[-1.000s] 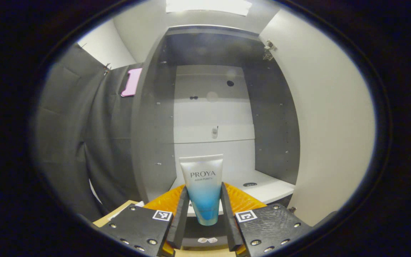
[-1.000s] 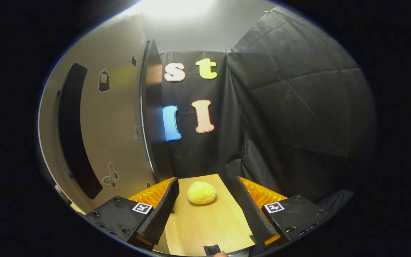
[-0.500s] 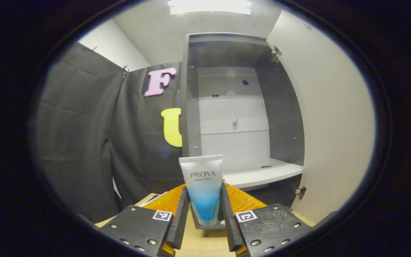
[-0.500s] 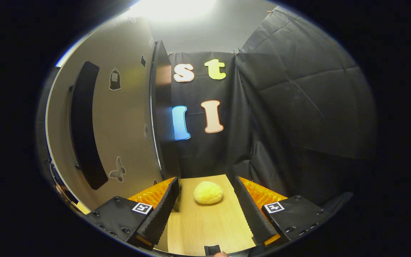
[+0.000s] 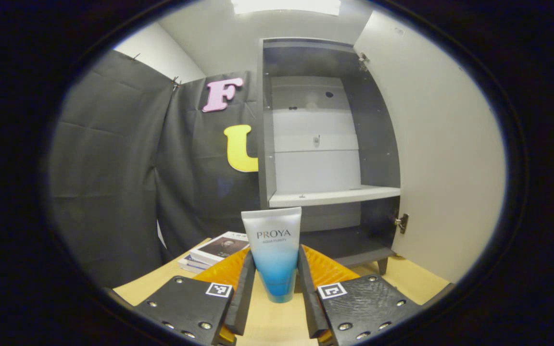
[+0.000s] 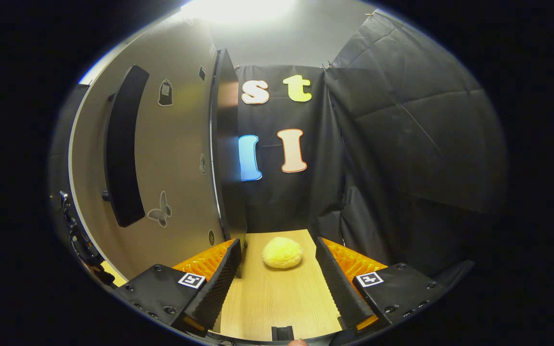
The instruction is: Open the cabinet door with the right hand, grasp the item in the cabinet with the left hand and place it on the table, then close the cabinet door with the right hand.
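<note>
Left tool [image 5: 274, 300] grips tube [image 5: 273, 250]; right tool [image 6: 279, 283] faces sponge [image 6: 282, 253].

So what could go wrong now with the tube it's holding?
1. The tube is squeezed low down between the left gripper, with its wide end up. It may tip over when set on the table.
2. A stack of books lies close by on the left; setting the tube down there could bump them.
3. The cabinet door stands wide open. The right gripper, jaws apart, sits near a yellow ball and could knock it when swinging the door shut.
</note>
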`<state>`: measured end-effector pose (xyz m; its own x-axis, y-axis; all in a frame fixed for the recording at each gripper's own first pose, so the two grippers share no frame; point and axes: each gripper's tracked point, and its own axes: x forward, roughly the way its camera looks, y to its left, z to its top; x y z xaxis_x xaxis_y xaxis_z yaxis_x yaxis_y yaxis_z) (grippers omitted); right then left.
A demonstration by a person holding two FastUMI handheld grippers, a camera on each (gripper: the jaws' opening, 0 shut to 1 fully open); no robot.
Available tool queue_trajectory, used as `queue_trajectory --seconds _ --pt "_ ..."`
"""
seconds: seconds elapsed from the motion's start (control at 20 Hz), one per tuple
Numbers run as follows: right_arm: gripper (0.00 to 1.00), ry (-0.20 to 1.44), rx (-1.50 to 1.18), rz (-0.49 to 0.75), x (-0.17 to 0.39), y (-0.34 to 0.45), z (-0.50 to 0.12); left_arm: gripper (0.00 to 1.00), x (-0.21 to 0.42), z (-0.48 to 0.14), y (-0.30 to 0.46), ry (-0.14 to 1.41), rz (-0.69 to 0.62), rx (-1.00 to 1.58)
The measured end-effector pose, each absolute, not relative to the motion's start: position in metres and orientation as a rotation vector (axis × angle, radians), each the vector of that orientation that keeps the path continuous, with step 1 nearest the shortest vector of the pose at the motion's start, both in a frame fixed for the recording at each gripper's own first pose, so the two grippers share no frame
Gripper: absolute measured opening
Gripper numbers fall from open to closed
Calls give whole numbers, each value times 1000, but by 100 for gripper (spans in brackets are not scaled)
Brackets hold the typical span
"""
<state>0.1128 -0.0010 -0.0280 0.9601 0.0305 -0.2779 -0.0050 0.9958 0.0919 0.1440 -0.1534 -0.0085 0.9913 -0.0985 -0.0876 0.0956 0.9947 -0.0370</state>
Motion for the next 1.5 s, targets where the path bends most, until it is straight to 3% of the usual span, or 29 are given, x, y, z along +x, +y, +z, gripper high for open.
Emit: queue_trajectory --seconds 0.3,0.4,0.45,1.2,1.25,1.5 --pt "98 299 94 -17 108 -7 -43 47 125 -42 -157 141 -136 -20" --pt "98 309 96 -18 106 -6 -45 53 120 -53 -157 168 -142 -11" --pt "98 312 88 -21 104 -7 -46 47 118 -58 -158 183 -144 -10" --pt "98 363 48 -7 99 -3 -62 53 85 -115 -163 319 -143 -3" --pt "98 363 45 -6 99 -3 -62 47 83 -116 -163 326 -140 -6" --pt "98 360 48 6 103 1 -61 49 82 -116 -162 315 -134 -3"
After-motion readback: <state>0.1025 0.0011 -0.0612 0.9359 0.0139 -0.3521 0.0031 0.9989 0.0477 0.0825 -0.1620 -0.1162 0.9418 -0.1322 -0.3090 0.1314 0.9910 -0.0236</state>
